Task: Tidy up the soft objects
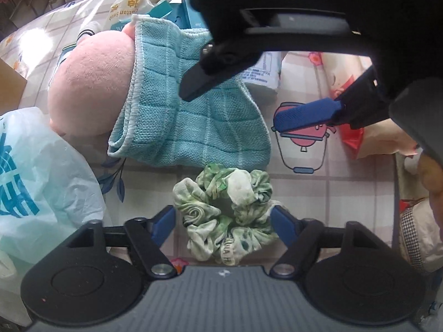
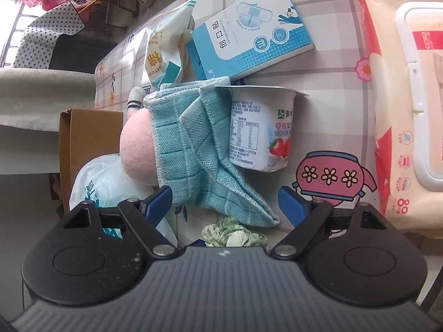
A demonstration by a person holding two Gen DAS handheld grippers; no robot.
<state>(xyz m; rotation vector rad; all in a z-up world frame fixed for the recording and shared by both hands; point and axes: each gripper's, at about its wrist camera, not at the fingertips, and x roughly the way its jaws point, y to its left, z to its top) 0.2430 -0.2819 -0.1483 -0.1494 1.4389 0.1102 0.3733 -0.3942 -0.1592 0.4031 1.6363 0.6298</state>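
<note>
The left gripper (image 1: 223, 222) points down at the counter (image 1: 346, 193), its blue fingers (image 1: 165, 222) partly open on either side of a green-and-white scrunchie (image 1: 225, 210); whether the pads press it cannot be told. Just beyond the scrunchie lies a folded teal cloth (image 1: 191, 110), draped against a pink plush toy (image 1: 91, 91) to its left. A plastic bag (image 1: 36, 171) sits left of the left gripper. The right gripper (image 2: 225, 203) hangs above the cloth's far side with its fingers spread wide and nothing between them. Beyond it, right of the cloth, a yogurt cup (image 2: 260, 127) lies on its side, then a plaster box (image 2: 249, 41); a wipes pack (image 2: 409, 105) lies to the far right.
</note>
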